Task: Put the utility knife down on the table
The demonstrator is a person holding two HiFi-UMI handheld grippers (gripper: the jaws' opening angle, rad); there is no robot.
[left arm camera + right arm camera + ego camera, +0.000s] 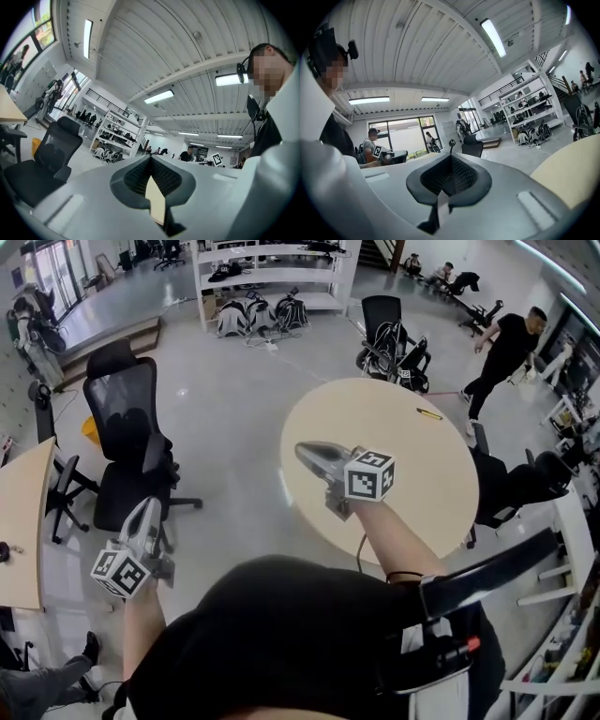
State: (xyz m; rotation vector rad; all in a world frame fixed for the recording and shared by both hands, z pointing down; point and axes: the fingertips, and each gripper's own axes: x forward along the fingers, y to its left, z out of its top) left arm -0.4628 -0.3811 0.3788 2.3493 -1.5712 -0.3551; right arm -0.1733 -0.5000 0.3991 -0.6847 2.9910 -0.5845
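Note:
A small yellow utility knife lies on the far right part of the round beige table, well away from both grippers. My right gripper hovers level over the table's left edge, jaws shut with nothing between them. In the right gripper view the same gripper shows its pads meeting, and the table curves in at the lower right. My left gripper is off the table at the lower left, over the floor beside a chair. Its jaws are shut and empty too.
A black office chair stands on the floor between my left gripper and the round table. Another beige desk sits at the left edge. White shelving with bags is at the back. A person in black walks beyond the table.

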